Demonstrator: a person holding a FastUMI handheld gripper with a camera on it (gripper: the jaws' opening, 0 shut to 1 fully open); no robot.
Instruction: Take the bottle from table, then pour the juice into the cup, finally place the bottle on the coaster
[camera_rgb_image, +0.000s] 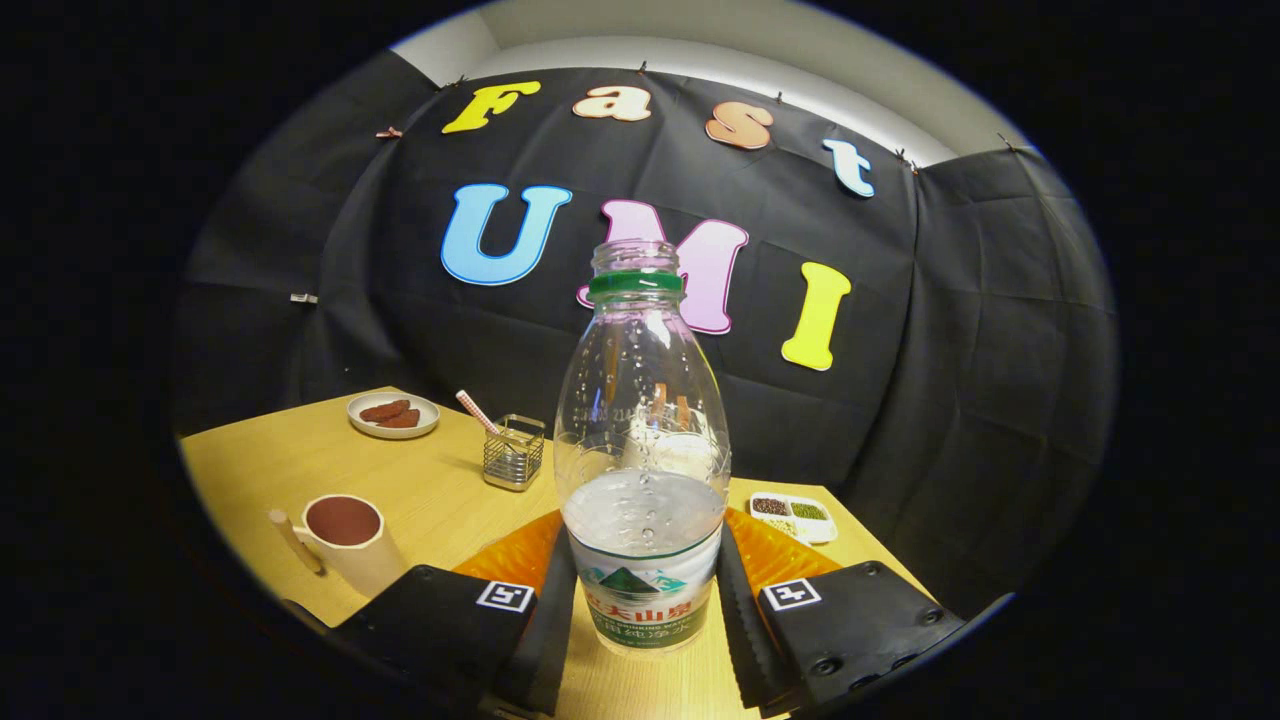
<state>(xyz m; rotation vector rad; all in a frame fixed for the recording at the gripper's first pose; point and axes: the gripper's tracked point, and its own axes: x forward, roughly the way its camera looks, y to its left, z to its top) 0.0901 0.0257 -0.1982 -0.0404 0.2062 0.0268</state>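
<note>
Between the jaws stands the bottle, upright, with a finger pressed against each side of its labelled lower body, so the jaws are clamped on it. It is clear plastic, uncapped, with a green ring under its open mouth; liquid fills roughly its lower part, and droplets cling to the inside of the wall above that level. Whether its base rests on the tabletop or sits just above it cannot be told. Just behind the bottle, showing on both sides of it past the fingers, lies an orange ribbed coaster. Left of the fingers, near them, is a cream cup with a stick-like handle and dark reddish-brown contents. Farther out on the left side sits a small wire-mesh holder with a striped straw leaning in it, and beyond that a white plate with brown pieces on it. To the right, beyond the coaster, a white divided tray holds small dark and green grains.
</note>
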